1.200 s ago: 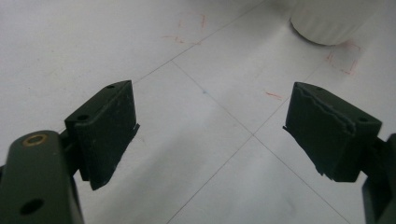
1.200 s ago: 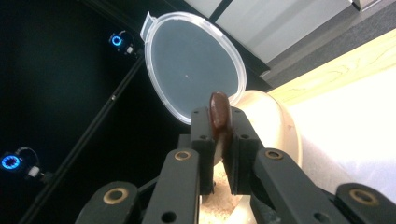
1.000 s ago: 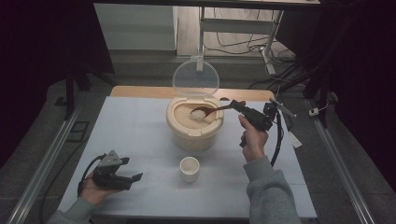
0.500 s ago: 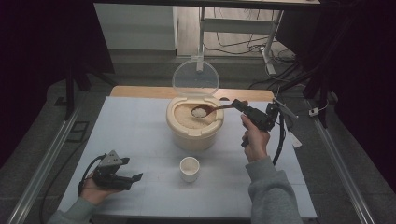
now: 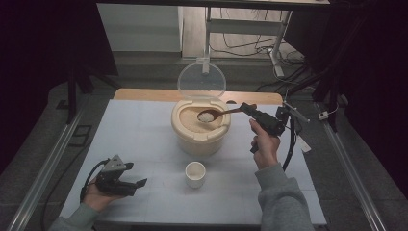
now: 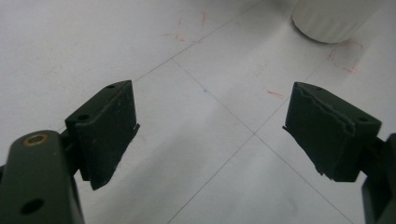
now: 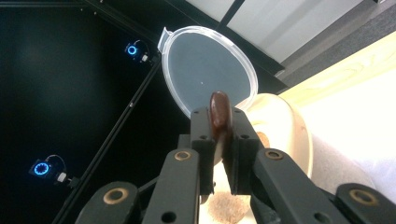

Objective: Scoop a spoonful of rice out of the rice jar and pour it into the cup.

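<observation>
The right hand-held gripper (image 5: 249, 109) pinches the handle of a brown spoon (image 5: 219, 114) and holds it level over the open rice container (image 5: 200, 126) at the tabletop's (image 5: 144, 134) centre, so the heap of rice (image 5: 206, 116) in its bowl stays put. Its clear lid (image 5: 201, 80) stands tipped back at twelve o'clock, out of the way. A white cup (image 5: 195, 173) waits at six o'clock, likely for that rice. At eight o'clock the left hand-held gripper (image 5: 137, 184) rests idle, jaws spread, empty.
</observation>
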Available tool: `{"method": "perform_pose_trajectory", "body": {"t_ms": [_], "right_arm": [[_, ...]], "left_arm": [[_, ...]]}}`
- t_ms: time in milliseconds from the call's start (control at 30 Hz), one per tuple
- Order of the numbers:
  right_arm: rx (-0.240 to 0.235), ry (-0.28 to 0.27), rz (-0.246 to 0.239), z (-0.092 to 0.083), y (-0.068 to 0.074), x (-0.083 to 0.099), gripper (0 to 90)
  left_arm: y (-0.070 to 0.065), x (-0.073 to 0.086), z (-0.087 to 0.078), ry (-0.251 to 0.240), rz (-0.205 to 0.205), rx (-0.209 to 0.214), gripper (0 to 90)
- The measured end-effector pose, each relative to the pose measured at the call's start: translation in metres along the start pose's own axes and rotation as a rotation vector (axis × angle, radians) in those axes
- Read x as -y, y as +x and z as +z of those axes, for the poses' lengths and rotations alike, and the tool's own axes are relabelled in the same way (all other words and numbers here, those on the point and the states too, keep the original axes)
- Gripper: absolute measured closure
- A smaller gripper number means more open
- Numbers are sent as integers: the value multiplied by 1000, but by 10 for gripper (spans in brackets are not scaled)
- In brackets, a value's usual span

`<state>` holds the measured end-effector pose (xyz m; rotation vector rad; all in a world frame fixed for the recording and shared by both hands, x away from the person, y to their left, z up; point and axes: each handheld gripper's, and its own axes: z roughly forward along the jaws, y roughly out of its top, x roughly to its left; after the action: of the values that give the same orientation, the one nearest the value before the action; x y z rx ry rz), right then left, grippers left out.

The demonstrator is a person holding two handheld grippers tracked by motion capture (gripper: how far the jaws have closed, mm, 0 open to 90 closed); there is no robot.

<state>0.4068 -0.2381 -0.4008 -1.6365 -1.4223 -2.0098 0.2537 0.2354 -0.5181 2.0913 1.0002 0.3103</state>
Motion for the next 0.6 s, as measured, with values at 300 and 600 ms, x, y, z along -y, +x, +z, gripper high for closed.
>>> {"method": "perform_pose_trajectory", "body": {"t_ms": [300,600], "right_arm": [[-36,44,-13,-13,9,9,827],[-57,113,-13,-23,15,24,827]], "left_arm": [[-1,0,0,1,3,0,166],[0,0,-1,-2,0,2,166]]}}
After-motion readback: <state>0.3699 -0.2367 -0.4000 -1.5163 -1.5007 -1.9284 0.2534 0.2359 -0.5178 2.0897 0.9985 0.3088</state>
